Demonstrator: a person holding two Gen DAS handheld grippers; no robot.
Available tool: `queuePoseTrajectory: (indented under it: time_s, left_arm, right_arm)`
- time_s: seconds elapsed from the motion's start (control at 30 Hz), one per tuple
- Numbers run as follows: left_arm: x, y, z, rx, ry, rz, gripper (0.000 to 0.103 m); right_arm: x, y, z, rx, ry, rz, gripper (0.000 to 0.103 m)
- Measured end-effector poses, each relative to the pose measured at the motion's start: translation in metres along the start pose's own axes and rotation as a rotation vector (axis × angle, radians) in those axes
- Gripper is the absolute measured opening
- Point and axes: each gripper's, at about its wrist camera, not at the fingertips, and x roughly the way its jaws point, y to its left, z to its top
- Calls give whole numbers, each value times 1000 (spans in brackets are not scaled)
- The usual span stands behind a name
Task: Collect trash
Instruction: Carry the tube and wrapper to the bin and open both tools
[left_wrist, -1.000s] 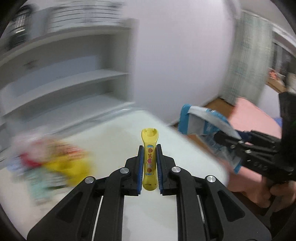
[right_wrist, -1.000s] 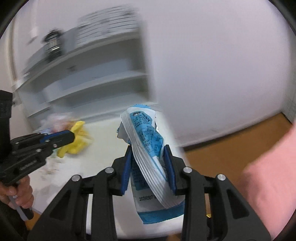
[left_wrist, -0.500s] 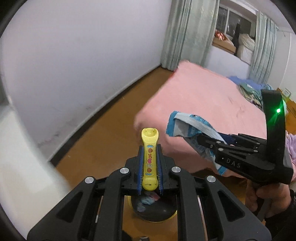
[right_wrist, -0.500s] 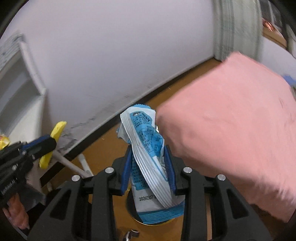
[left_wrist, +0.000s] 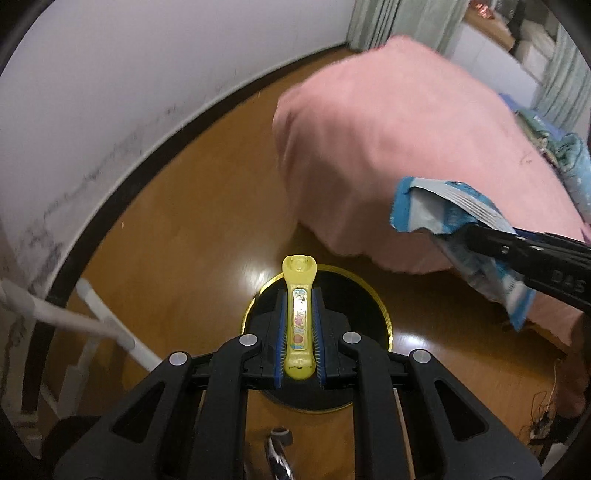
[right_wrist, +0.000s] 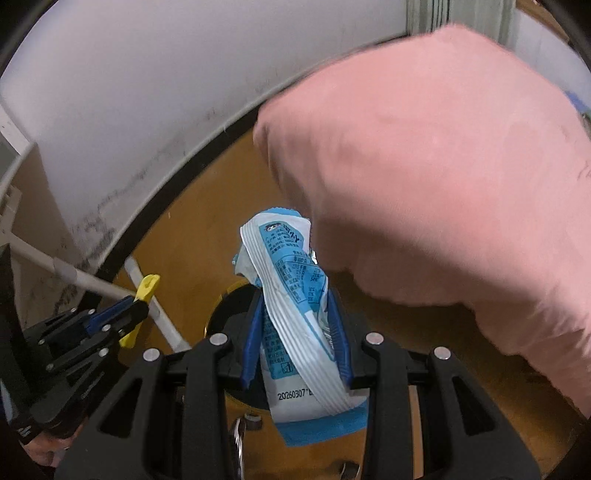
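My left gripper (left_wrist: 299, 295) is shut on a yellow plastic tube (left_wrist: 300, 314) and holds it directly above a round black bin with a yellow rim (left_wrist: 369, 295) on the floor. My right gripper (right_wrist: 295, 302) is shut on a blue and white wrapper (right_wrist: 291, 295) and holds it over the same bin (right_wrist: 221, 306). In the left wrist view the wrapper (left_wrist: 450, 218) and right gripper come in from the right. In the right wrist view the left gripper (right_wrist: 142, 299) with the tube (right_wrist: 144, 295) sits at the lower left.
A bed with a pink cover (left_wrist: 406, 147) stands just right of the bin. White table legs (left_wrist: 107, 325) stand to the left by the white wall (left_wrist: 110, 74). The floor (left_wrist: 184, 240) is brown wood.
Both grippers swung away from the white table, tilted down toward the floor and came over the bin. Each still holds its piece of trash.
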Motion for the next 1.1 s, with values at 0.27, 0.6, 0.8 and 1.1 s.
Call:
queuePoseTrajectory:
  time_s: [0.27,0.6,0.8,1.1]
  left_arm:
    - [41,9,-20,-27,101,-31,12]
    - [37,8,-21,-32,111,-44,12]
    - [35,8,-19,-30,93,-32,50]
    - [32,7,-21,-28,90,-30,52]
  right_arm:
    - [49,1,-25,1,185,-35,34]
    - [55,-2,-23,15,204,-38,34]
    - [50,3,-22,3,201,-20,34]
    - [49,10,-21,-8,194,21,54]
